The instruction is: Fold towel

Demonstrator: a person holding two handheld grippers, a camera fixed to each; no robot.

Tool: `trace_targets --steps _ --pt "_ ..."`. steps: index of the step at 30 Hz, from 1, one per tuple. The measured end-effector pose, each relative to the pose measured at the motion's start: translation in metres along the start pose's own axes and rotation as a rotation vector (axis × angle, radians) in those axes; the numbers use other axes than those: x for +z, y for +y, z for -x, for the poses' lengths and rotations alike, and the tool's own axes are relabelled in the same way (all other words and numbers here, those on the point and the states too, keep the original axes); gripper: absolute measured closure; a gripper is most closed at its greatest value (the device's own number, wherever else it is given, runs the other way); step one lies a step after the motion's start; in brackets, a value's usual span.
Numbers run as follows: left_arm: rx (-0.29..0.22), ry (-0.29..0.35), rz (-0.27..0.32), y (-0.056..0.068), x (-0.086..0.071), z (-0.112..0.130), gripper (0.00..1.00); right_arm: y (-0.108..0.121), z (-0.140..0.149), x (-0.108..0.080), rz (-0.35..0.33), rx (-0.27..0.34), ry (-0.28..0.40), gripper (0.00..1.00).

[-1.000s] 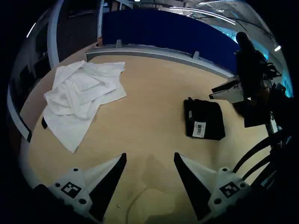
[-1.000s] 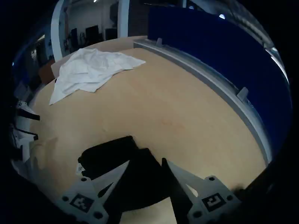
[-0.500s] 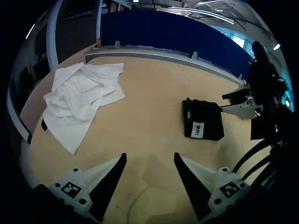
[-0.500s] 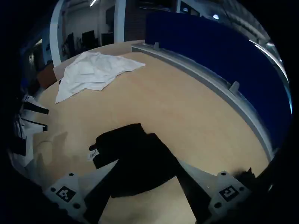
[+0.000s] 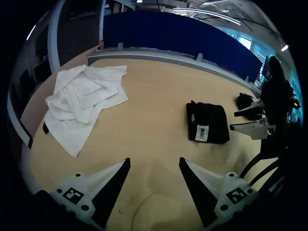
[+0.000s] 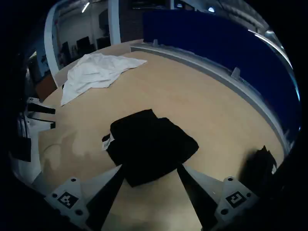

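Left gripper view: the left gripper (image 5: 154,173) sits at 6 o'clock with its jaws spread over the bare wooden desk (image 5: 154,96), holding nothing; the white towel (image 5: 82,100) lies crumpled at 10 o'clock, near the desk's edge; a black folded cloth (image 5: 208,121) (a label on its near side) lies at 3 o'clock, well apart from the towel; just beyond it hangs the right gripper (image 5: 233,120), jaws parted; a blue partition (image 5: 173,34) runs along 12 o'clock.

Right gripper view: the right gripper (image 6: 150,181) at 6 o'clock has its jaws spread, the black folded cloth (image 6: 152,144) just ahead of them at centre; I cannot tell whether they touch it; the white towel (image 6: 96,71) lies at 11 o'clock; the left gripper (image 6: 54,118) shows at 9 o'clock.
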State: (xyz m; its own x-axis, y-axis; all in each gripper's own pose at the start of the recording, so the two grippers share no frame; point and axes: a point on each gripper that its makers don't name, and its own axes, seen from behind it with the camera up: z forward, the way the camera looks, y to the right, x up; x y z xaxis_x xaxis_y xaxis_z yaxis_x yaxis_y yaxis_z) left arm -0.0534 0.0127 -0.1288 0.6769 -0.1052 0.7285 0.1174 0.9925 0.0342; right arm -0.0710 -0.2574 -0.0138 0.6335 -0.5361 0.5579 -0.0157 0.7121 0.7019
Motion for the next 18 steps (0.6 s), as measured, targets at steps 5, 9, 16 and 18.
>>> trace_targets --steps 5,9,16,18 --pt "-0.001 0.000 0.000 0.001 -0.001 0.001 0.06 -0.005 0.014 0.001 0.013 0.030 -0.014 0.00" --pt "-0.003 0.001 0.001 0.002 -0.002 0.001 0.06 -0.011 0.025 0.003 0.024 0.053 -0.026 0.00" --pt "-0.003 0.000 0.004 0.003 0.000 0.001 0.06 -0.018 0.038 0.008 0.028 0.090 -0.039 0.00" --pt "-0.001 0.000 0.004 0.004 0.000 0.001 0.06 -0.018 0.039 0.009 0.030 0.099 -0.040 0.00"
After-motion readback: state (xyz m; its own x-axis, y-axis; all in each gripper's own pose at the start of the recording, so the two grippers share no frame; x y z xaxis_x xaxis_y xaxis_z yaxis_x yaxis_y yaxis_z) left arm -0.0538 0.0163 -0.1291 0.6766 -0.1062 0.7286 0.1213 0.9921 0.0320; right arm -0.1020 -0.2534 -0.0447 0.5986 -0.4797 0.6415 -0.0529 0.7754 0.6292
